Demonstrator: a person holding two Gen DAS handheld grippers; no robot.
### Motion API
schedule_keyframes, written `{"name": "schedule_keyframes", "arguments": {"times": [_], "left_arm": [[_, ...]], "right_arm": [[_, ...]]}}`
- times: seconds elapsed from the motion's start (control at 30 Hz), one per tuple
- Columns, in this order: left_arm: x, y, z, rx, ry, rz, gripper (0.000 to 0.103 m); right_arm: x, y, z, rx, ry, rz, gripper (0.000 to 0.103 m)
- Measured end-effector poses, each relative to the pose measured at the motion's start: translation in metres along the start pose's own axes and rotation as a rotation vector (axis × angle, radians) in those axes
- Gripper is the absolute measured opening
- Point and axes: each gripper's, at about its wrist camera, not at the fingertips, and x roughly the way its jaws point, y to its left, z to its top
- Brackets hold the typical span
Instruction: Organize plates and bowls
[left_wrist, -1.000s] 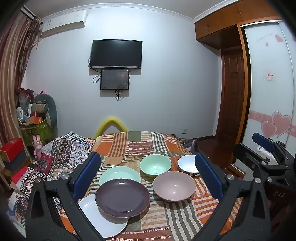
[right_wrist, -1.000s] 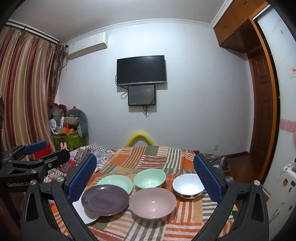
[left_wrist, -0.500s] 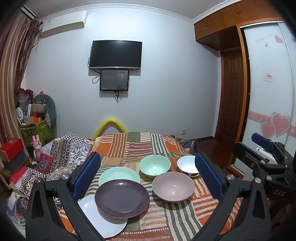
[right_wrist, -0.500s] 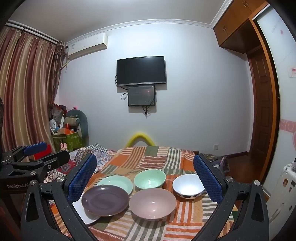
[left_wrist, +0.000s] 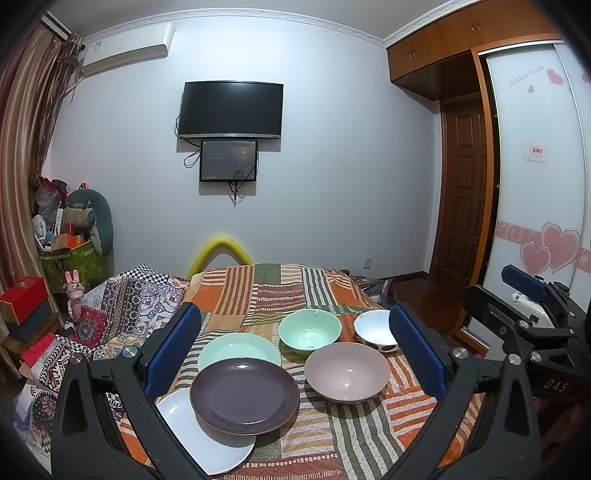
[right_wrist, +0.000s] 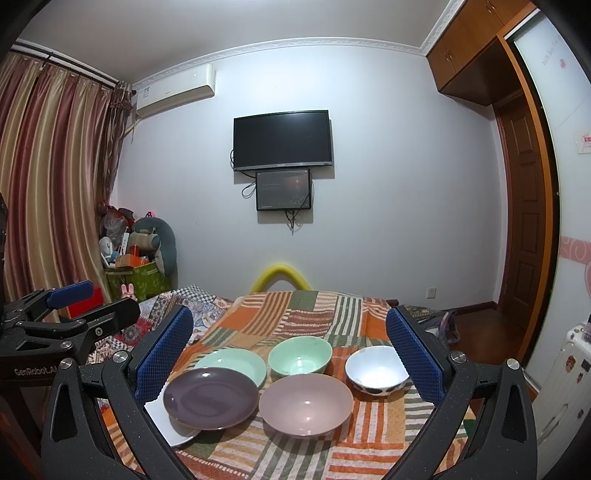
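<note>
"GenRobot" read on the left gripper (right_wrist: 66, 325), "DAS" on the right gripper (left_wrist: 524, 314); both jaws stood wide apart, empty. Nothing had shifted since a second earlier: around the pink bowl (left_wrist: 347, 371) on the striped bedspread (left_wrist: 258, 291) sat the purple plate (left_wrist: 243, 395) beside it, the green bowl (left_wrist: 309, 331) behind.

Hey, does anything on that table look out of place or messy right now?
Nothing is spilled or broken. The only untidy bit: the purple plate sits partly on the white plate and overlaps the green plate in a loose, off-centre pile. The three bowls stand upright.
</note>
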Motion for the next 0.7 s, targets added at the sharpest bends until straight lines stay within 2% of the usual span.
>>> {"name": "schedule_keyframes", "arguments": {"times": [0.7], "left_arm": [[-0.0009, 0.0004, -0.0025, 0.005, -0.002, -0.002, 0.103]], "right_arm": [[0.0037, 0.0016, -0.0038, 0.003, 0.005, 0.007, 0.103]]}}
